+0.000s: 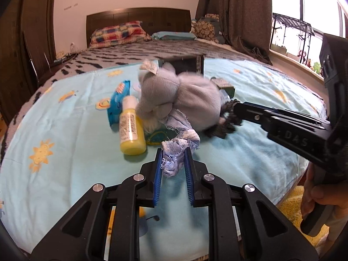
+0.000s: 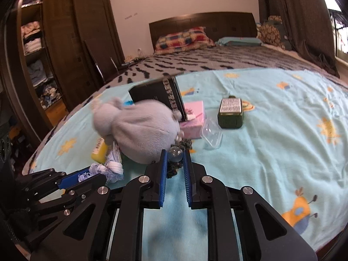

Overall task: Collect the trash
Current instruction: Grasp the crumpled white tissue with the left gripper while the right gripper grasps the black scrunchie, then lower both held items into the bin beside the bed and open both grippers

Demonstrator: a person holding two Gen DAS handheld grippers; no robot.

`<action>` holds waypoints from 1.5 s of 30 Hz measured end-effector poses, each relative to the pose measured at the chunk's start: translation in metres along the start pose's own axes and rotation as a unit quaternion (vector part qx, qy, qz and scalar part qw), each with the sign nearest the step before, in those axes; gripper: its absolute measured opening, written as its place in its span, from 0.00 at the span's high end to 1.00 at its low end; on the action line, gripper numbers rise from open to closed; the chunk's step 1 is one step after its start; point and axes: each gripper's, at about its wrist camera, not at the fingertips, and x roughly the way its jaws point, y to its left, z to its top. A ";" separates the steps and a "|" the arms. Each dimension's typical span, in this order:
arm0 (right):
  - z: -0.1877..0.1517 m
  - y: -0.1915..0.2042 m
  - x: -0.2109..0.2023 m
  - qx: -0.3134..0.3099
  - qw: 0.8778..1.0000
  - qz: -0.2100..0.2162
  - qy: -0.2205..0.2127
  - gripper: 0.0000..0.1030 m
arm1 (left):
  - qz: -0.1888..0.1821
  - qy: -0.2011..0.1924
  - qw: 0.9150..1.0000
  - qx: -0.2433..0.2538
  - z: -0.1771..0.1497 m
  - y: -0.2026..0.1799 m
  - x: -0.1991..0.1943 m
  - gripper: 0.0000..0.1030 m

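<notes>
Left gripper (image 1: 173, 163): we are clamping its blue pads onto a frayed pale-blue rag (image 1: 177, 152), the cloth bunched between them. Grip looks firm; loose threads are hanging below the pads.

Right gripper (image 2: 175, 159): we are closing its pads on a dark, tangled scrap (image 2: 174, 170) with a small clear ball (image 2: 176, 154) sitting at the fingertips. Jaws are nearly together. We cannot tell whether the ball is part of the scrap or only lying against it.

Landmark: the grey plush toy (image 1: 178, 95), lying on the light-blue sun-print blanket (image 1: 65, 113).
- Rag: trailing out from under the near side of the toy, possibly pinned by it.
- Dark scrap: at the toy's right end, touching it.
- Yellow bottle (image 1: 130, 128) and blue wipes packet (image 1: 118, 100): just beside the toy's left.
- Black box (image 2: 161, 95), pink box (image 2: 193, 117): behind the toy, touching it.
- Clear plastic tray (image 2: 211, 134) and green bottle (image 2: 230, 113): beyond the toy's right, apart from it.

Step in hand, as we judge it: both pieces of trash are gripped, neither lifted clear. No bin is showing in either view.

Next move calls for drawing each piece out from the toy without dragging it along. The rag may snag; pulling low and towards us seems safest. Then we need to find the receptacle.
</notes>
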 end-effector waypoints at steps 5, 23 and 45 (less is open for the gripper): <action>0.009 0.003 -0.022 -0.010 1.000 0.004 -0.024 0.85 | 0.004 -0.023 1.000 0.006 0.003 -0.002 -0.024 0.83; -0.049 0.023 -0.107 -0.053 0.999 0.002 -0.011 0.85 | -0.021 -0.044 0.998 0.035 -0.048 -0.019 -0.113 0.83; -0.206 0.019 -0.028 0.036 0.973 0.049 0.222 0.85 | -0.089 0.208 0.972 -0.066 -0.200 -0.018 -0.020 0.83</action>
